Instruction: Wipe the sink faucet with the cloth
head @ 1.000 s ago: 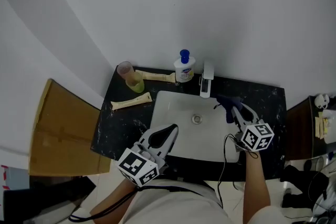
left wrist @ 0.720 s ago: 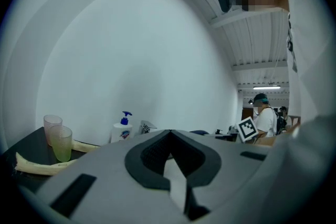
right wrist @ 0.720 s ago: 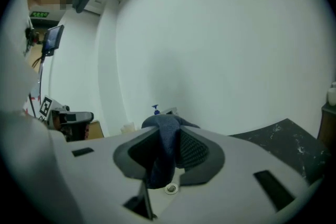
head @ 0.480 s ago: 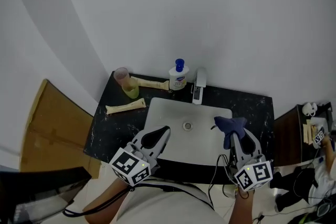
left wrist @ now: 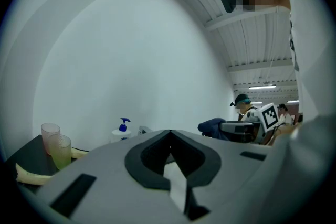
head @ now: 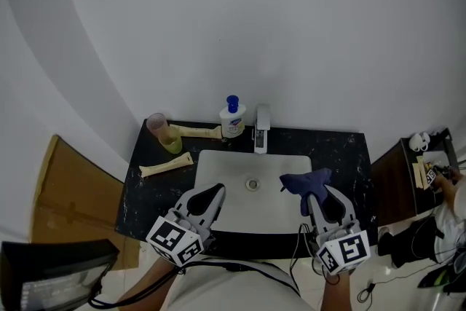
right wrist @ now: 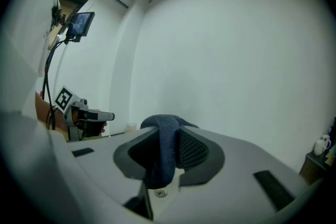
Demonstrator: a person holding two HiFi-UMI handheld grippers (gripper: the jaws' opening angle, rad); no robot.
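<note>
The chrome faucet [head: 261,130] stands at the back rim of the white sink [head: 218,167], set in a black counter [head: 341,155]. My right gripper [head: 312,193] hovers over the sink's front right part, shut on a dark blue cloth [head: 300,182]. In the right gripper view the cloth [right wrist: 164,147] hangs pinched between the jaws of the right gripper [right wrist: 167,131]. My left gripper [head: 216,189] is held over the sink's front left edge. The tips of the left gripper [left wrist: 169,132] meet with nothing between them. Both grippers are well short of the faucet.
A blue-capped soap bottle [head: 232,120] stands left of the faucet. Two cups [head: 162,134] and two cream-coloured tubes [head: 166,165] lie on the counter's left part. A cardboard box [head: 69,204] stands at the left, a dark side table [head: 411,175] at the right.
My right gripper has lifted the cloth and drawn back from the sink's right rim to over its front right part. The left gripper has hardly moved.
</note>
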